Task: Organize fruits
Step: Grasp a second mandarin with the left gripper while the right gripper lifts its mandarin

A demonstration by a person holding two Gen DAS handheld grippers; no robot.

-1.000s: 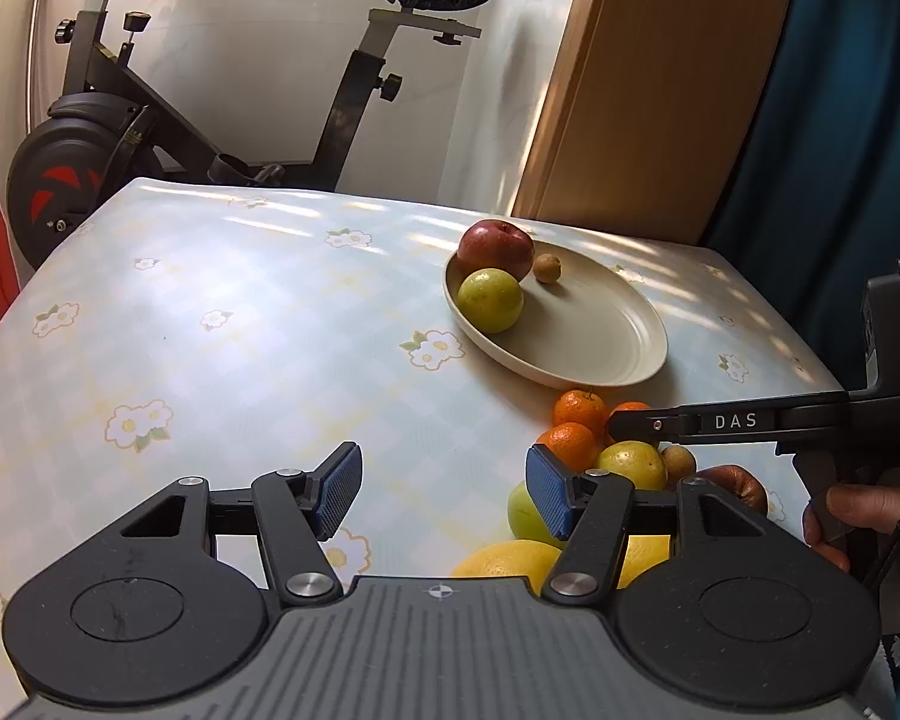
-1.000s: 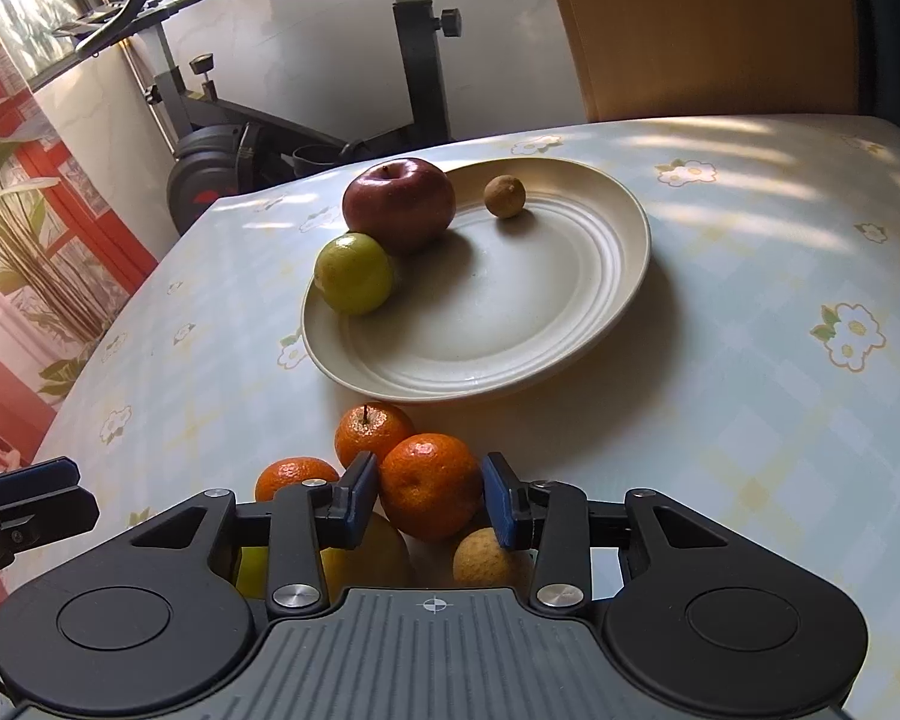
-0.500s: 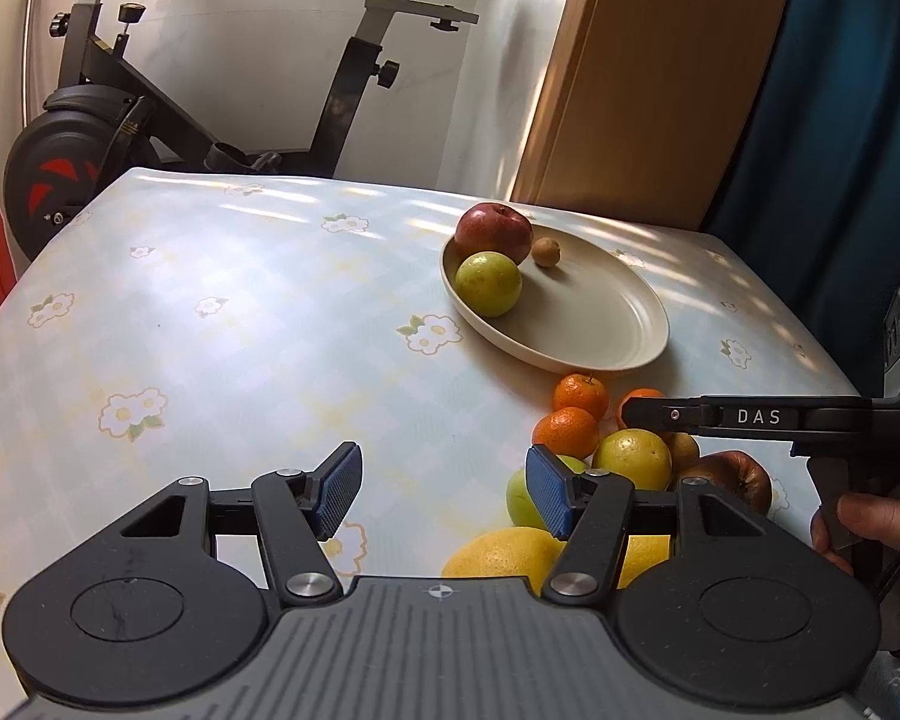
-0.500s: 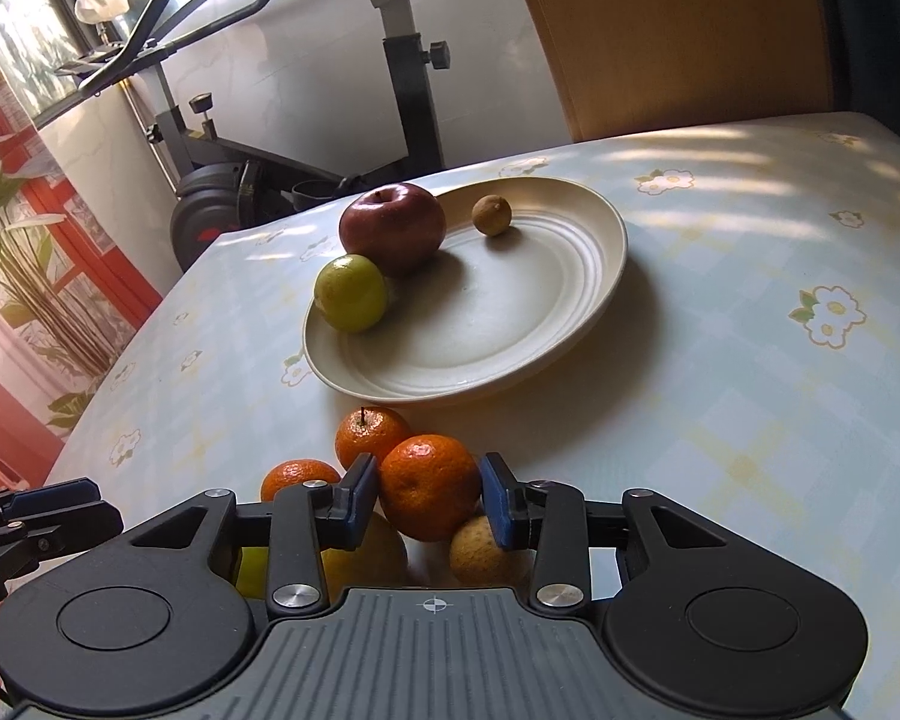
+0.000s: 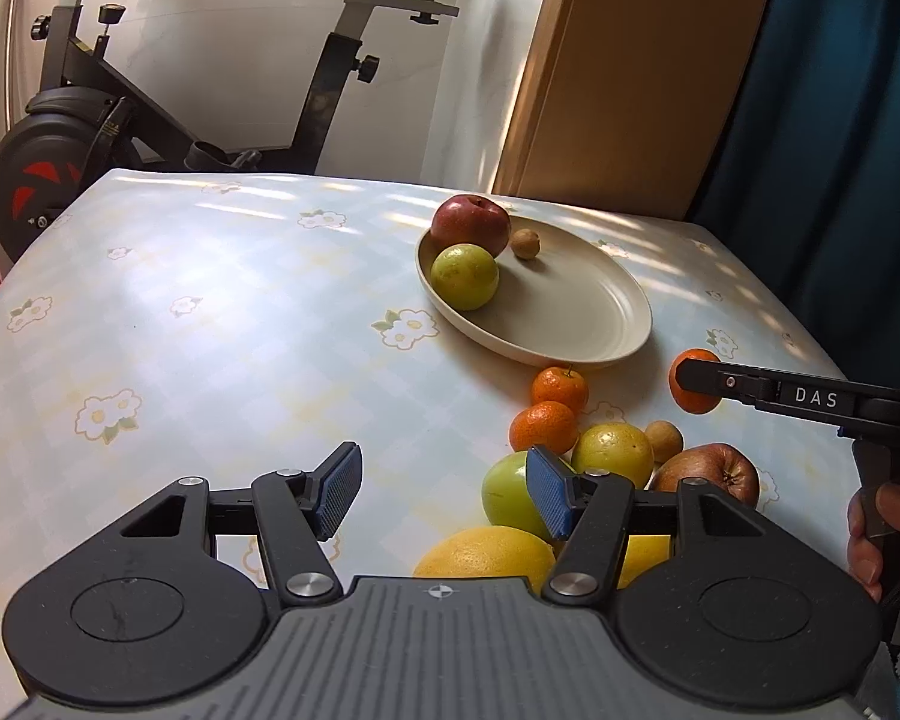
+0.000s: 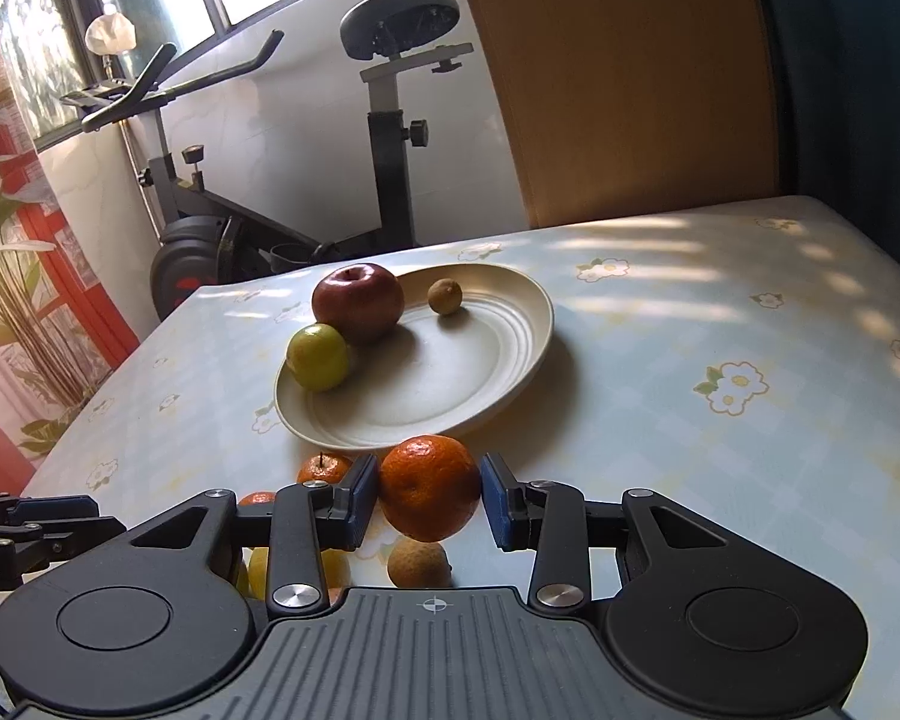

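My right gripper [image 6: 429,489] is shut on a mandarin [image 6: 429,487], held just above the table in front of the cream plate [image 6: 510,354]. From the left wrist view the same mandarin [image 5: 693,381] hangs at the tip of the right gripper's finger [image 5: 750,387], right of the plate [image 5: 594,324]. On the plate lie a red apple [image 5: 471,225], a green fruit [image 5: 465,276] and a small brown fruit [image 5: 525,243]. My left gripper [image 5: 444,495] stands open with nothing between its pads, beside a pile of loose fruit: two mandarins [image 5: 560,389], a yellow-green fruit [image 5: 613,455], a green apple [image 5: 510,495], a red apple [image 5: 711,471].
The table has a pale flowered cloth [image 5: 210,312]. An exercise bike [image 5: 90,126] stands behind its far left edge, a wooden panel [image 5: 624,72] and a blue curtain [image 5: 840,90] behind the right. A hand [image 5: 876,531] grips the right tool. A large yellow citrus [image 5: 486,552] lies near my left gripper.
My right gripper has lifted the mandarin out of the pile and carried it right and toward the plate. The left gripper has stayed open and nearly still.
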